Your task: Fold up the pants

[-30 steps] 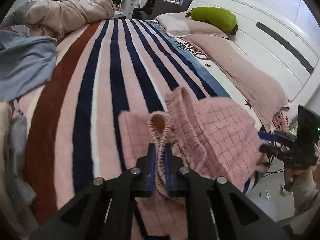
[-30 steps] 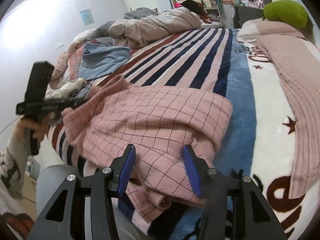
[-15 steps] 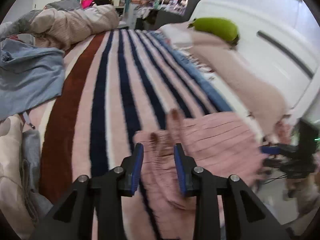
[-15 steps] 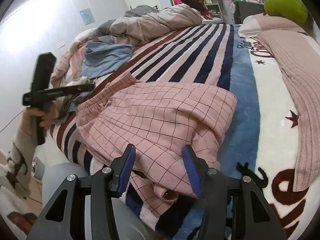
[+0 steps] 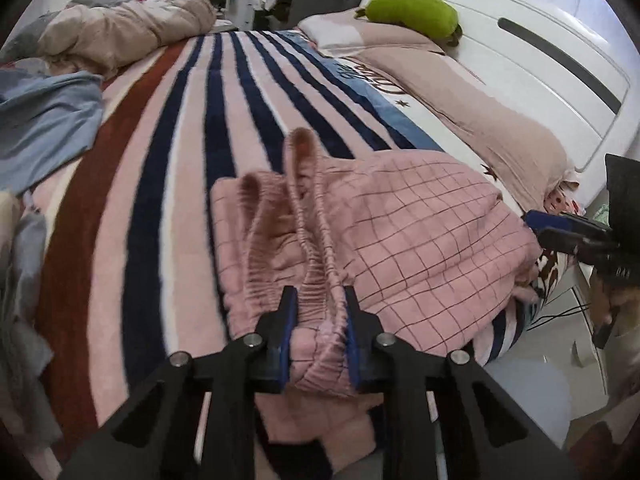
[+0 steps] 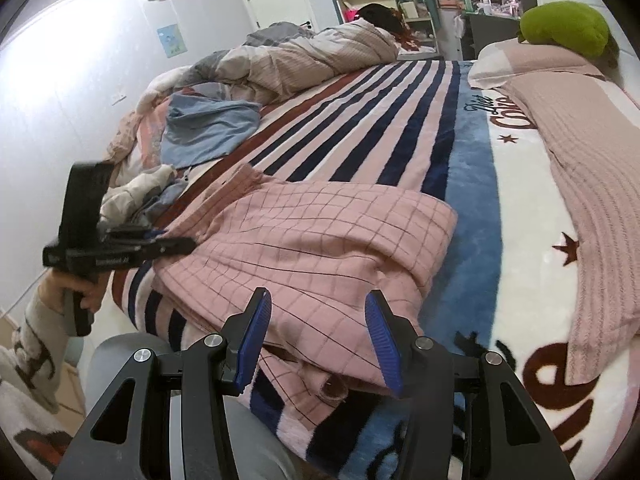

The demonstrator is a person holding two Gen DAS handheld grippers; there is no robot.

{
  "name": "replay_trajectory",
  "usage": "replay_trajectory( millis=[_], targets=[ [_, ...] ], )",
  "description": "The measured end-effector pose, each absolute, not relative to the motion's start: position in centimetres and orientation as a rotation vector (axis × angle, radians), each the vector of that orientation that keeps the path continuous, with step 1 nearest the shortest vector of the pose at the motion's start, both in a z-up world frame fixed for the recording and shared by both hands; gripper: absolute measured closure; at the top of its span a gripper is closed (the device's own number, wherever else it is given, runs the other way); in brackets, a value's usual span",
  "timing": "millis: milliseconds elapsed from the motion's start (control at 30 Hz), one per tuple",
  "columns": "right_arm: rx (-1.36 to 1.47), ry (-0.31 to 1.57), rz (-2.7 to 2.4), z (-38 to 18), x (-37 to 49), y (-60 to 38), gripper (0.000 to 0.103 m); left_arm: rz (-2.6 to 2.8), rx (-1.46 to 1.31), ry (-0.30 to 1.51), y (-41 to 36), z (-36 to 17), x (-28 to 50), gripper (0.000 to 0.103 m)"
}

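The pink checked pants [image 5: 420, 240] lie bunched on the striped bed near its front edge, also in the right wrist view [image 6: 320, 240]. My left gripper [image 5: 318, 312] is open, its blue pads on either side of the ribbed waistband [image 5: 320, 300], which bulges between them. My right gripper [image 6: 318, 328] is wide open just above the pants' near folded edge, touching nothing. Each gripper shows in the other's view: the right one [image 5: 568, 236] at the pants' right end, the left one [image 6: 120, 252] at the left end.
The striped blanket [image 5: 180, 160] covers the bed. A blue garment [image 5: 44, 120] and a beige duvet [image 5: 120, 28] lie far left. A pink knit throw [image 6: 592, 184] and green pillow [image 5: 412, 12] lie by the white headboard [image 5: 540, 60]. A grey stool [image 6: 120, 356] stands below the bed edge.
My left gripper let go of the waistband it was shut on, opened, and now straddles the waistband again lower down. The pants settled flatter on the bed. My right gripper stayed open.
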State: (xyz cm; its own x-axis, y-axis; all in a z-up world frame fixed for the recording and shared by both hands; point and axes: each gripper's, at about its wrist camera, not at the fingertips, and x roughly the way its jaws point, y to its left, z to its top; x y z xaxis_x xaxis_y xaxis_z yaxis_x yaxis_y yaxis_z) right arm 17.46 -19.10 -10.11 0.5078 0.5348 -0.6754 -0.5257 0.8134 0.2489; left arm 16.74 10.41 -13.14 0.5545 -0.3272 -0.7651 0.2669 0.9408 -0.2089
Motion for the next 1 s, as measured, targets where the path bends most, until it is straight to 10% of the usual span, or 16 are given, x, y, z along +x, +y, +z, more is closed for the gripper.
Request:
replay_trajectory(
  millis=[267, 433, 1000],
  targets=[
    [0.000, 0.862, 0.610, -11.5, 17.2, -19.8, 0.058, -0.334, -0.153, 0.905, 11.4, -13.6, 15.6, 0.082],
    [0.001, 0.842, 0.600, -10.9, 17.3, -20.5, 0.058, -0.347, -0.166, 0.811, 11.8, -10.0, 16.6, 0.056],
    [0.050, 0.844, 0.568, -11.6, 19.9, -21.2, 0.058, -0.146, -0.131, 0.912, 13.1, -16.0, 23.4, 0.053]
  ],
)
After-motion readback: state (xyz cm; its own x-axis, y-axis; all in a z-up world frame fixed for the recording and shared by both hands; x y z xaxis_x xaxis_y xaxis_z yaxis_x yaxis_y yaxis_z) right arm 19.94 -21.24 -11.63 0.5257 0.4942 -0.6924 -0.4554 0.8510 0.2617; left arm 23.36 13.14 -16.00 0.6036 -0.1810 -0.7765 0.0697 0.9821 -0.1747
